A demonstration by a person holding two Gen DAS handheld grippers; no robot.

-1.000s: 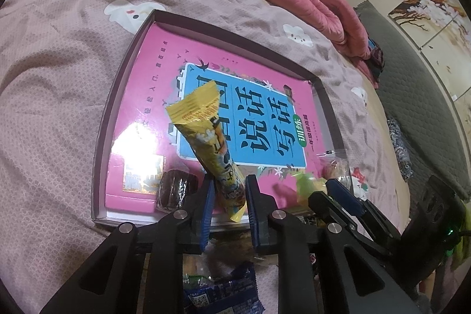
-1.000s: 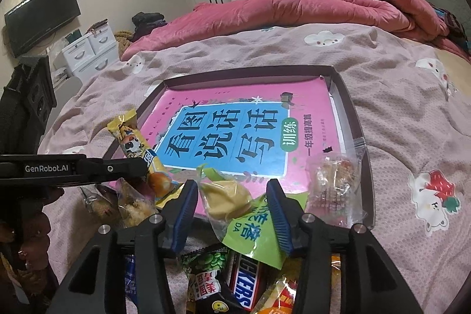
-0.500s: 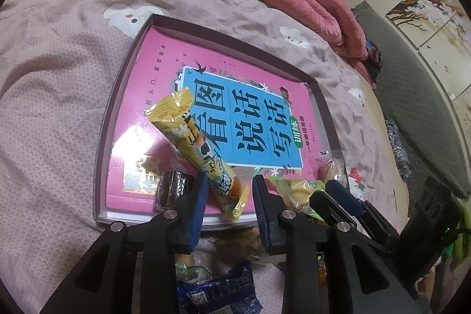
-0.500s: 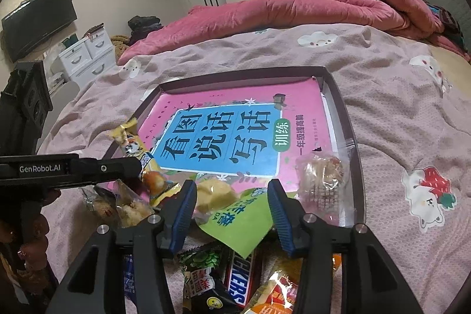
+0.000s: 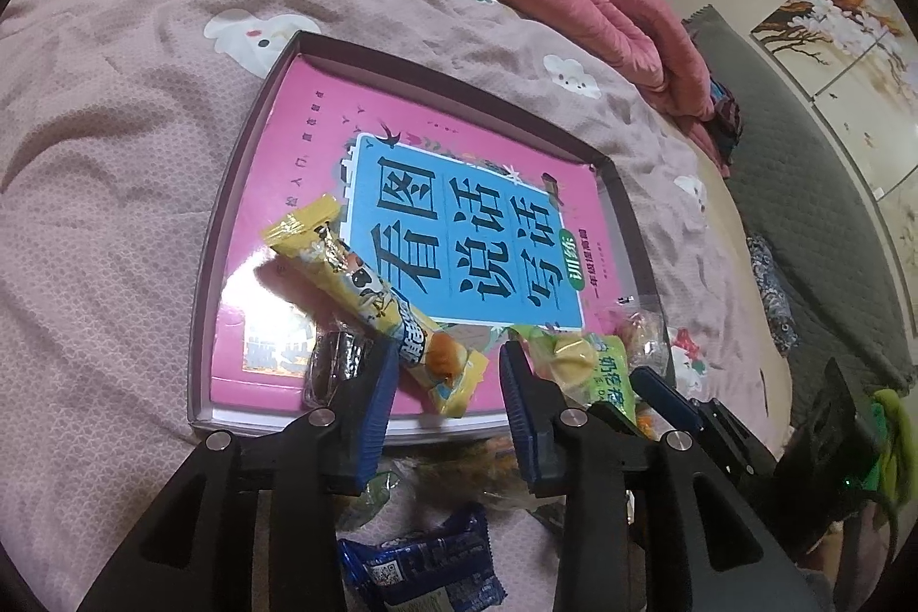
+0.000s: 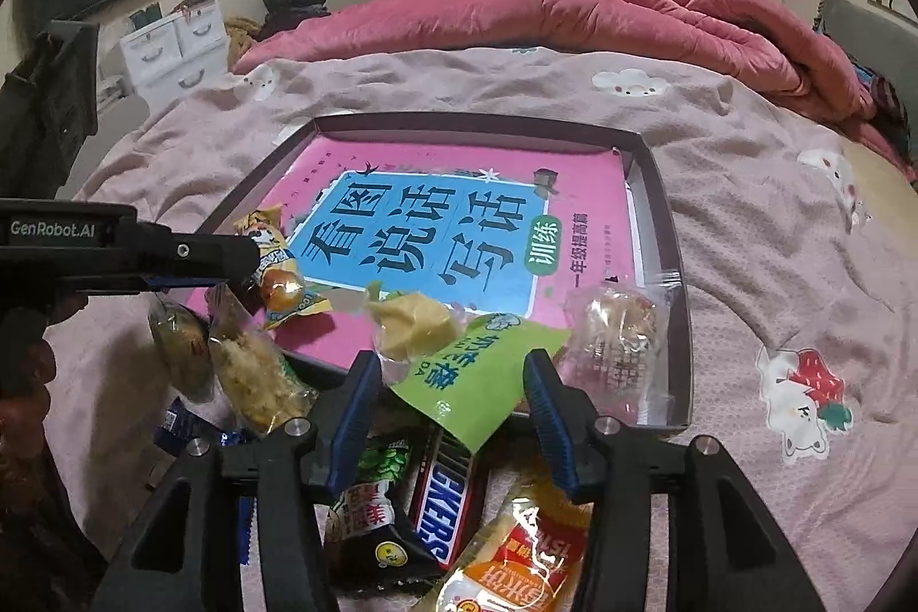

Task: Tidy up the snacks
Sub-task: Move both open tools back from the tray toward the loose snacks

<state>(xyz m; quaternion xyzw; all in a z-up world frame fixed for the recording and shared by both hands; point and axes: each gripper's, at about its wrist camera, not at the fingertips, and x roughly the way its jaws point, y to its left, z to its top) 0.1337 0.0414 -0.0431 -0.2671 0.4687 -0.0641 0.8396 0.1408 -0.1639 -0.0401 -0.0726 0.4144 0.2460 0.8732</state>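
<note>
both tongs released: left tongs (image 5: 447, 382) straddle the yellow bar's (image 5: 376, 305) near end, long axis running away up-left; right tongs (image 6: 453, 397) around the green pack (image 6: 476, 377).

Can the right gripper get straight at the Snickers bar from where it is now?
Probably not cleanly. The Snickers bar lies under the right gripper, but the green packet overlaps its far end and a dark green-bean packet crowds its left side.

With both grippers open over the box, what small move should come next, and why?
Probably draw the left gripper back toward the loose pile: it stands open, the yellow snack bar lies on the book in the box, while the Snickers bar waits outside.
</note>
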